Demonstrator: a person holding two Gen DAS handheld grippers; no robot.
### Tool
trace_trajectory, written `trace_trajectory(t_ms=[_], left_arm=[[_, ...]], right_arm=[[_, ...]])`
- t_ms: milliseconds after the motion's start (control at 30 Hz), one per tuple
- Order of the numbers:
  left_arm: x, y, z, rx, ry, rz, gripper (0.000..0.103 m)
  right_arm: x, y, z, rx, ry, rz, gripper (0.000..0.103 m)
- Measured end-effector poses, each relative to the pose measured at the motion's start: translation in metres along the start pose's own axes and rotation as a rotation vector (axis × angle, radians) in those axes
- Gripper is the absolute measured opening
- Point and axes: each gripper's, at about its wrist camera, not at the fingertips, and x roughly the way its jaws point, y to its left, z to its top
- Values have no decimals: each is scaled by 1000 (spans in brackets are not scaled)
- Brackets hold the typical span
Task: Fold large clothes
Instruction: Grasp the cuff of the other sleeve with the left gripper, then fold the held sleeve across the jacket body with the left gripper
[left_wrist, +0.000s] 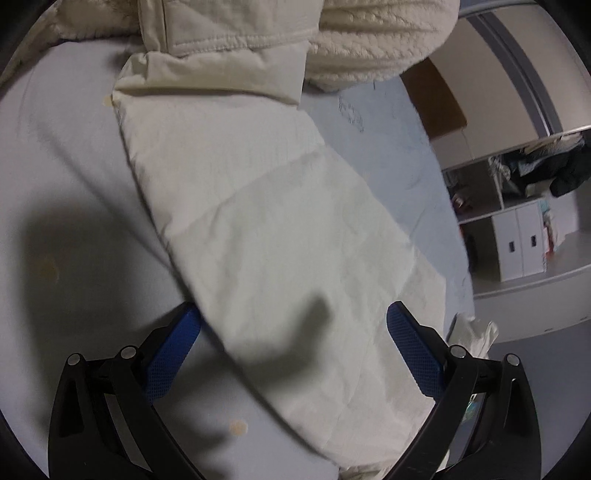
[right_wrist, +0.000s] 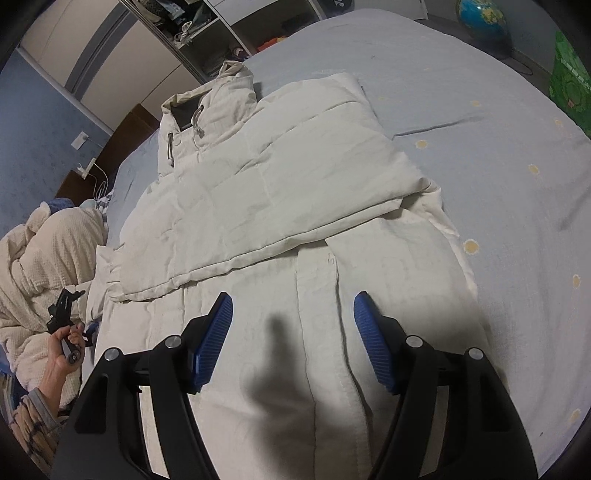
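A large cream puffer jacket (right_wrist: 258, 206) lies front up on a pale blue bed (right_wrist: 480, 129), hood toward the far left, with one sleeve (right_wrist: 295, 177) folded across its chest. My right gripper (right_wrist: 291, 314) is open and empty, hovering over the jacket's lower front by the button placket. In the left wrist view a long cream sleeve (left_wrist: 280, 236) runs diagonally over the bed sheet (left_wrist: 66, 155). My left gripper (left_wrist: 291, 325) is open, its blue fingers either side of the sleeve's near end, holding nothing. The left gripper also shows in the right wrist view (right_wrist: 64, 310), held in a hand.
A cream knitted blanket (right_wrist: 48, 258) is heaped at the bed's left side; it also shows in the left wrist view (left_wrist: 373, 40). White shelves with drawers (left_wrist: 524, 236) stand beyond the bed. A globe (right_wrist: 484, 18) and a green bag (right_wrist: 570, 85) sit past the far edge.
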Motion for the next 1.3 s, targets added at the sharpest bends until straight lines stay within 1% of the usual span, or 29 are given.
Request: trace_trajectory(t_ms=[33, 67, 100, 133, 167, 200, 267, 300, 467, 600, 700, 767, 967, 1100, 1200, 1300], left_arm=[[0, 1, 3, 2, -11, -4, 91], [0, 3, 6, 4, -19, -3, 81], [2, 5, 8, -4, -22, -9, 74], [2, 9, 10, -16, -21, -18, 54], [2, 15, 11, -38, -18, -41, 19], [1, 22, 12, -72, -15, -62, 11], [-3, 31, 12, -120, -31, -115, 7], [-6, 31, 12, -126, -41, -132, 7], [-21, 12, 14, -77, -81, -172, 4], [-35, -7, 12, -40, -107, -220, 4], [-48, -23, 6, 4, -131, -268, 3], [-54, -34, 1, 28, -138, -304, 3], [-63, -64, -16, 91, -139, -376, 3], [-71, -89, -33, 181, -132, -406, 3], [-74, -109, -51, 261, -112, -422, 3], [-75, -134, -79, 370, -78, -439, 3]], right_arm=[[0, 0, 0, 1, 1, 1, 65], [0, -1, 0, 3, 1, 1, 65], [1, -1, 0, 6, 3, 2, 65], [2, -2, 0, 10, 5, 3, 65], [3, -2, 0, 12, 6, 3, 65], [4, -2, 0, 14, 9, 3, 65], [6, -3, 0, 16, 11, 2, 65], [7, -3, 0, 17, 13, 2, 65], [7, -5, 0, 21, 11, 9, 65], [7, -7, 0, 41, 4, 31, 65], [6, -8, -1, 53, 1, 44, 65], [5, -9, -1, 57, -2, 51, 65], [2, -11, -2, 72, -14, 77, 65], [0, -13, -3, 85, -21, 96, 65], [-2, -15, -3, 92, -25, 105, 65], [-3, -16, -3, 99, -29, 113, 65]])
